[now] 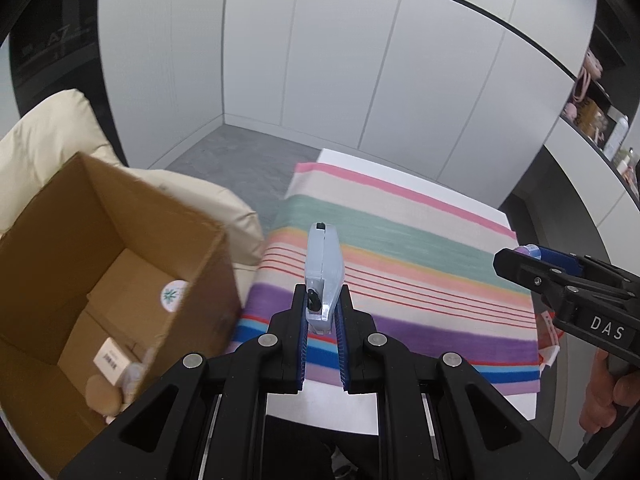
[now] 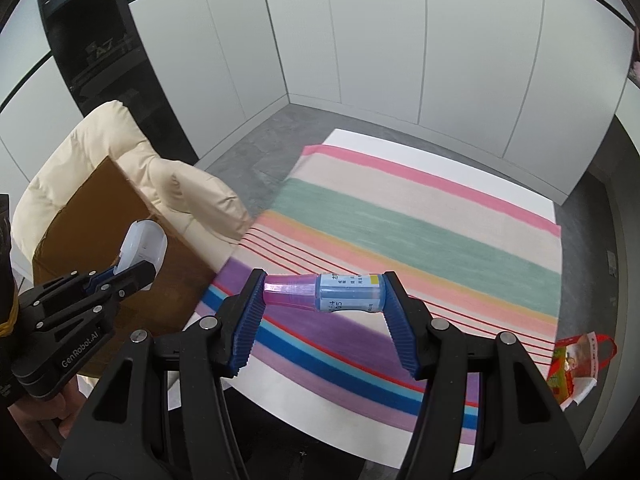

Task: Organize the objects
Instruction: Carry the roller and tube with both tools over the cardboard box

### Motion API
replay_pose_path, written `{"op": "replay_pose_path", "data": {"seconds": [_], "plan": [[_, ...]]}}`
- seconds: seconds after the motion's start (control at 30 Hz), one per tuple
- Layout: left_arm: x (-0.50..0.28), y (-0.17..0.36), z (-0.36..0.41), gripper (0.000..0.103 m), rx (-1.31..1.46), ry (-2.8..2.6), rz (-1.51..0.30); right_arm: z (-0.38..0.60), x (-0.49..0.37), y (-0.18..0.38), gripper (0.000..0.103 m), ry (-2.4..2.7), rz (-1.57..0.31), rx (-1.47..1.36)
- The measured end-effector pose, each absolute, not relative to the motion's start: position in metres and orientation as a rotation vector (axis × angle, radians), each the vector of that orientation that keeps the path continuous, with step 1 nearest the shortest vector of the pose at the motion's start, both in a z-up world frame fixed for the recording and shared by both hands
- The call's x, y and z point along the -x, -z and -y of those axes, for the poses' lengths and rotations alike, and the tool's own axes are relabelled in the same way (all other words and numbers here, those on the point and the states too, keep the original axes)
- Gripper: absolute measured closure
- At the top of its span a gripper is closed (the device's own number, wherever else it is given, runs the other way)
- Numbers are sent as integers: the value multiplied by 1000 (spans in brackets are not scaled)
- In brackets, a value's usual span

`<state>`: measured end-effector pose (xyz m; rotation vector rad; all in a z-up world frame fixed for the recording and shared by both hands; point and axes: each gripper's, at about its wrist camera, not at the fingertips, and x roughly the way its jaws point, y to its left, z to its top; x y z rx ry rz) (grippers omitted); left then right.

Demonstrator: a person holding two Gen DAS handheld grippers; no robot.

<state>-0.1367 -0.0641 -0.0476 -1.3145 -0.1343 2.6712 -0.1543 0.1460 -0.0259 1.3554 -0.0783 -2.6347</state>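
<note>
Bottle [image 2: 324, 293] of light, stiff, smooth plastic lies crosswise, pinched by its ends in the right gripper [image 2: 322, 320] above the striped cloth [image 2: 420, 232], likely to slip, while the left gripper [image 1: 322, 344] clamps a pale blue case [image 1: 323, 272] near the cardboard box [image 1: 80, 264].

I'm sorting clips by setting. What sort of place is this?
Probably a home-style room: a striped cloth over a white table, a cream cushioned chair and plain white cabinet doors.
</note>
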Motion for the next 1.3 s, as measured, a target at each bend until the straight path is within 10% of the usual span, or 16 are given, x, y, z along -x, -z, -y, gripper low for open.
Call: {"op": "replay_pose_path", "data": {"seconds": [1.3], "plan": [[63, 51, 242, 90, 1429, -2913, 289, 81, 143, 17, 43, 2341, -156, -1186]]}}
